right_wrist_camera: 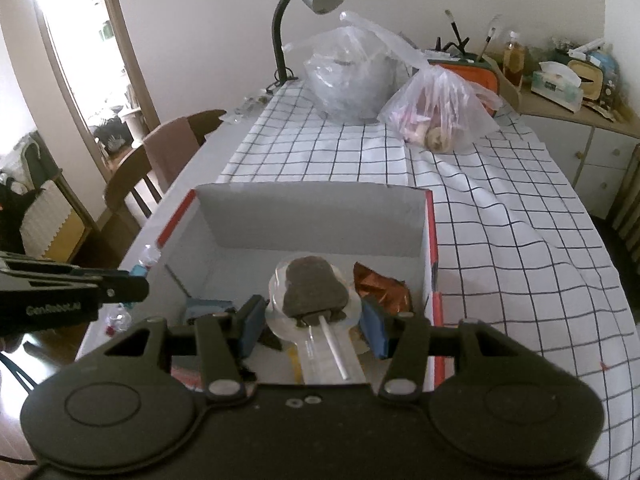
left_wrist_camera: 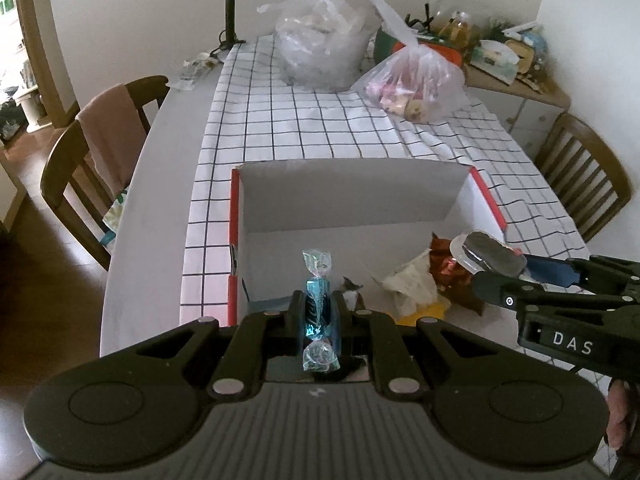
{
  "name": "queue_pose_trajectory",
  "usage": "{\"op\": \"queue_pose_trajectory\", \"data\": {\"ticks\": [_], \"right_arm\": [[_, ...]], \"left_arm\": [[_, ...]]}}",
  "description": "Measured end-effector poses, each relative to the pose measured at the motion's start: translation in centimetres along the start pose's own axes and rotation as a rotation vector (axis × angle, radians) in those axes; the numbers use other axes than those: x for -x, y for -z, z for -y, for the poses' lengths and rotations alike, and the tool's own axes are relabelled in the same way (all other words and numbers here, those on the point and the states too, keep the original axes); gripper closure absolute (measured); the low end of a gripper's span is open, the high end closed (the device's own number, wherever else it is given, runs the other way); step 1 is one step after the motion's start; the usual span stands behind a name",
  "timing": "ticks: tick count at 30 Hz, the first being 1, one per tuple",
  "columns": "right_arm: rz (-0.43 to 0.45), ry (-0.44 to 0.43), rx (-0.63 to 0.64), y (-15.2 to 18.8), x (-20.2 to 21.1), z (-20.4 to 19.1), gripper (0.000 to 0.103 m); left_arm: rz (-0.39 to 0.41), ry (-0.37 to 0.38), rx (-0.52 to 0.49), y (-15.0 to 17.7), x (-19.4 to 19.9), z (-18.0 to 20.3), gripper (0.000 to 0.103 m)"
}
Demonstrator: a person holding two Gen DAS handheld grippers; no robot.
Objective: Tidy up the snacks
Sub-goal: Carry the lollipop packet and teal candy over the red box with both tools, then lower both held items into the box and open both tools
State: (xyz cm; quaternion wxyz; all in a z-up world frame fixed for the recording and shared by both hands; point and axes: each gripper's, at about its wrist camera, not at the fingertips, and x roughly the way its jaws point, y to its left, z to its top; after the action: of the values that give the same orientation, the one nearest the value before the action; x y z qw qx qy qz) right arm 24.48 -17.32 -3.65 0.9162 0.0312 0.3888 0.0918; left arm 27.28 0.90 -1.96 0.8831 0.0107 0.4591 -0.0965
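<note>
Both hands are loaded and hanging over the near end of the open box [left_wrist_camera: 352,204], the white one with the red rim that sits on the checked cloth [left_wrist_camera: 312,120]. The left gripper [left_wrist_camera: 318,308] is squeezed tight on a blue twist-wrapped candy [left_wrist_camera: 318,300], which stands with its long axis running straight out along the fingers, one clear twisted end poking past the tips toward the box floor and the other back toward the camera. The right gripper [right_wrist_camera: 314,316] has its blue pads [right_wrist_camera: 374,330] pressed on the clear blister of a chocolate lollipop [right_wrist_camera: 312,292]; the dark head points away from the hand and the white stick runs back between the fingers. What matters for the next move, I'd say, is that both sweets already sit over the box interior, not outside its wall: the candy hangs over the left part, just beside a small blue packet [right_wrist_camera: 206,308], and the lollipop over the right part, above a copper foil wrapper [right_wrist_camera: 384,290] and a pale crumpled wrapper [left_wrist_camera: 408,280]. Seen from the left camera, the other gripper [left_wrist_camera: 496,268] lies just to the right, close but not touching. Each hand is nearer its own side, so neither needs to cross the other. Two plastic bags [left_wrist_camera: 416,84] wait well apart at the table's far end.
</note>
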Motion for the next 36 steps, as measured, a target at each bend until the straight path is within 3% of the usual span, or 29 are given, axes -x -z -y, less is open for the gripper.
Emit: {"op": "queue_pose_trajectory", "data": {"ticks": [17, 36], "right_arm": [[-0.098, -0.026, 0.067, -0.8, -6.4, 0.2, 0.052], [-0.194, -0.027, 0.100, 1.3, -9.3, -0.5, 0.051]], "left_arm": [[-0.147, -0.045, 0.014, -1.4, -7.1, -0.4, 0.090], [-0.232, -0.048, -0.017, 0.1, -10.5, 0.3, 0.090]]}}
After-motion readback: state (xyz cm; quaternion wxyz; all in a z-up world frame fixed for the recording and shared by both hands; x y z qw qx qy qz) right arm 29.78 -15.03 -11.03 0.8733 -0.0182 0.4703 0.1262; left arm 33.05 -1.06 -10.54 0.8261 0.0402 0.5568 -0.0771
